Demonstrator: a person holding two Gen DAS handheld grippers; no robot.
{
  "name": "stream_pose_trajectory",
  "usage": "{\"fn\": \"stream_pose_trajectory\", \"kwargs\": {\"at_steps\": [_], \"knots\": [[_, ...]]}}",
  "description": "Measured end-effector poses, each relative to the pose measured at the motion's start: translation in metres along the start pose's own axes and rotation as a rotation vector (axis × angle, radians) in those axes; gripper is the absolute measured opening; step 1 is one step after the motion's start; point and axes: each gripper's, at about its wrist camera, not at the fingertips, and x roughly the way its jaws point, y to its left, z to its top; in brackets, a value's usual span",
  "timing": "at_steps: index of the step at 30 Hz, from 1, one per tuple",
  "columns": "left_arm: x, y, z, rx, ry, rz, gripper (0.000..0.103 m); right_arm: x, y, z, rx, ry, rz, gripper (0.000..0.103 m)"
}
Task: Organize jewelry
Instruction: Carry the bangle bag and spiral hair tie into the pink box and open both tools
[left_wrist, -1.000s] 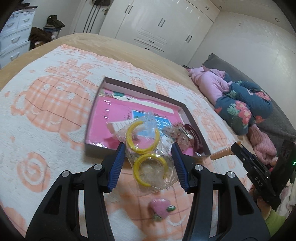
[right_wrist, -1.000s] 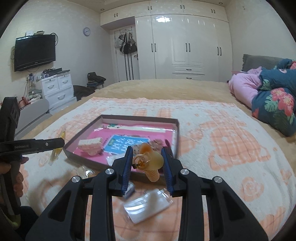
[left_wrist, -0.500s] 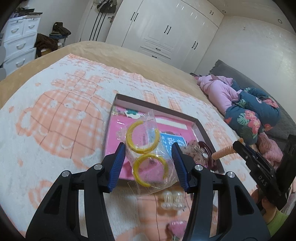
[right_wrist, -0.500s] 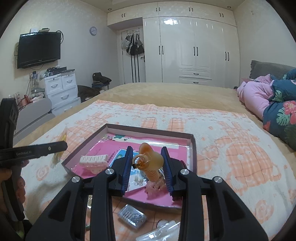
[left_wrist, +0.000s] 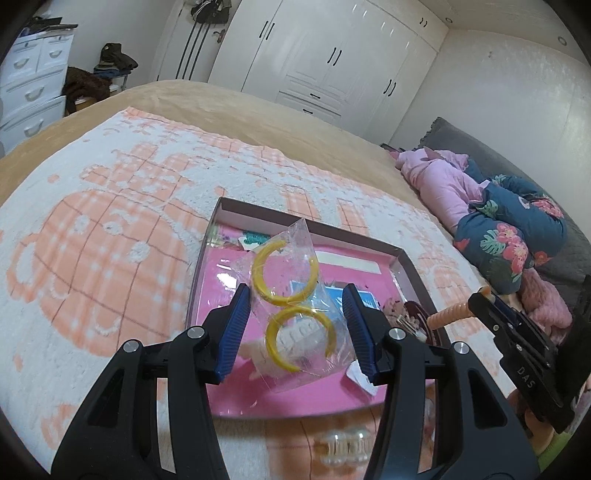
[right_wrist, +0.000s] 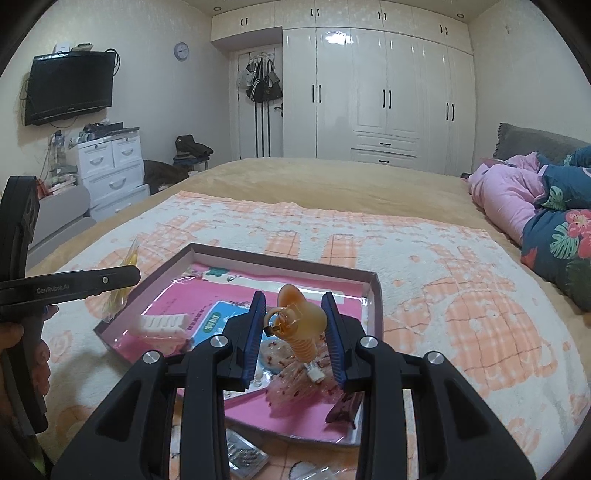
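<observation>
Jewelry in the left gripper (left_wrist: 295, 328): a clear bag of yellow hoop earrings (left_wrist: 293, 314) clamped between the blue pads (left_wrist: 232, 332), held in the air over the near half of the box (left_wrist: 402, 266)
Jewelry in the right gripper (right_wrist: 295, 332): an amber hair claw (right_wrist: 301, 325) pinched between its fingers, spring end pointing down, above the near right corner of the box
Box: a shallow open tray with a pink floor, lying on the peach-and-white blanket (left_wrist: 92, 258) in the middle of the bed
Already in the box: a white comb clip (right_wrist: 164, 323) near the left wall, a blue card (right_wrist: 218, 319) mid-floor, a speckled pink piece (right_wrist: 291, 384) and a dark maroon clip (right_wrist: 345, 410) at the near right corner
Outside the box: a clear ribbed clip (left_wrist: 343, 446) and a small foil packet (right_wrist: 245, 458) on the blanket just off the near edge
Step in hand, as I judge it: setting both held pieces down inside the box
Doing it well, left: lower the bag toward bare pink floor near the left wall, flat rather than on edge, and part the pads only once it is low, since the film is light and may cling to a pad
Doing it well, right: the near right corner looks crowded, though the view there is partly blocked, so carry the claw toward the far right corner before letting go
Risk: the two tools are close over one small tray, so release one at a time
</observation>
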Motion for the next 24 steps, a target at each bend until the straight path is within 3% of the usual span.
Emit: {"fn": "stream_pose_trajectory", "kwargs": {"at_steps": [12,24], "knots": [[0.03,0.005,0.003,0.011,0.001,0.039,0.043,0.039,0.0,0.001,-0.042,0.05,-0.063,0.03],[0.037,0.015,-0.002,0.002,0.015,0.053,0.046,0.071,0.018,-0.008,-0.067,0.123,-0.042,0.03]]}}
